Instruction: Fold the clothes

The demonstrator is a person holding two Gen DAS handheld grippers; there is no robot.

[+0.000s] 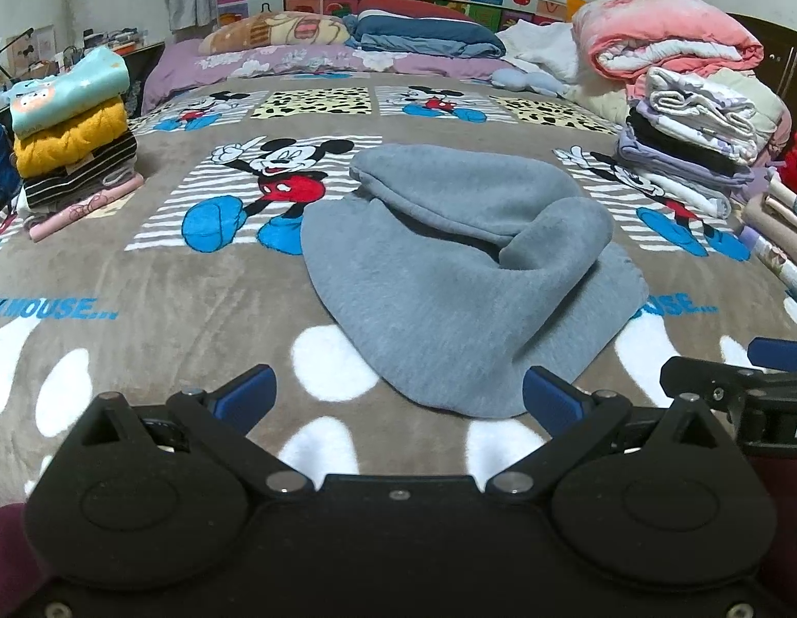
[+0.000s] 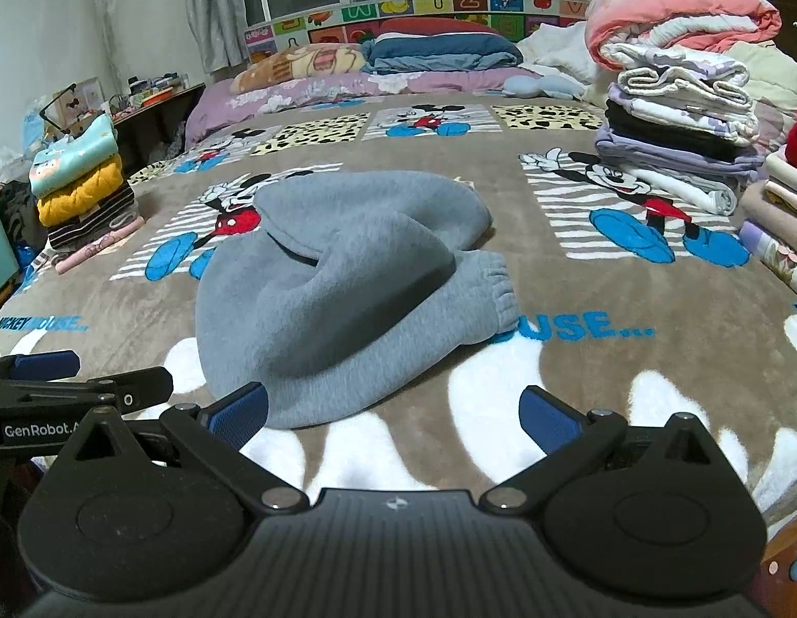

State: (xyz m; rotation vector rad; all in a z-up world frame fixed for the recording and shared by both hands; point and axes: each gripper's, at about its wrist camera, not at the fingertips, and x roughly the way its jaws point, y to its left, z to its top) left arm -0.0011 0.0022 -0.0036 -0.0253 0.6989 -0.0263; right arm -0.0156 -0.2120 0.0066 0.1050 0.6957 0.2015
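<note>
The left claw (image 1: 396, 394) and the right claw (image 2: 393, 414) both hung with jaws spread wide, holding nothing, low over the near edge of the bed (image 1: 156, 288). The grey sweatpants (image 2: 347, 298) lay crumpled mid-blanket just ahead of both claws, untouched; folds hid the waistband, one elastic cuff (image 2: 494, 283) showing. Folded stacks stood well apart at the left (image 1: 71, 139) and the right (image 2: 676, 134), the right one cut off by the frame.

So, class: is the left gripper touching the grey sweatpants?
Apart. In the left wrist view, the open left gripper hovers short of the grey sweatpants, blanket showing between.
</note>
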